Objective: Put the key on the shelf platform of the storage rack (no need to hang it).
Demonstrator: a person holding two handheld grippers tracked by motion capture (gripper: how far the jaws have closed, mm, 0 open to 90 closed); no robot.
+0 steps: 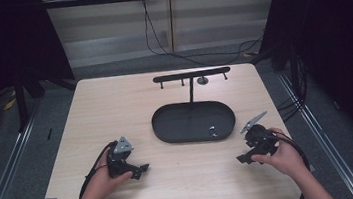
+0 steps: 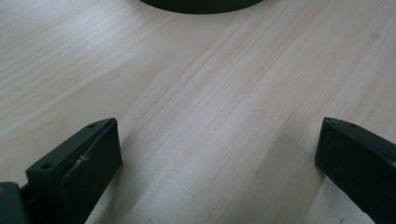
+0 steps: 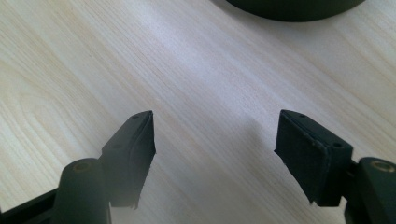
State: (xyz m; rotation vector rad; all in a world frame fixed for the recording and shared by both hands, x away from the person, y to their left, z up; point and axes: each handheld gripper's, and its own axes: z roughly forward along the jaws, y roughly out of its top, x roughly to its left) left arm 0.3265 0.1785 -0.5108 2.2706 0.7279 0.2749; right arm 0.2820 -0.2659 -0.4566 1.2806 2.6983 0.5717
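Jewellery stand [image 1: 193, 106] is the nearest thing to both tools: a black piece made of an oval tray base [image 1: 167, 125], a thin upright post [image 1: 191, 90] rising from its far rim and a crossbar [image 1: 191, 74] with short pegs on top. It sits mid-bench, a little beyond and between the hands. A small pale item [image 1: 212, 130] lies in the tray near its right end; it is too small to name, perhaps an earring or a ring. The left tool [image 1: 142, 170] rests low on the bench [image 1: 105, 107] with its jaws well apart over bare wood, and the right tool [image 1: 242, 159] does likewise, jaws spread and holding nothing. I judge the stand to be rigid and fairly light, likely metal or hard plastic with a smooth, somewhat slippery finish, and top-heavy enough to tip if pushed at the crossbar. The post looks the safest place to take hold, low down near the tray, or else the tray's raised rim. The small item would be light and easily flicked away, so it calls for a slow, narrow pinch from above.
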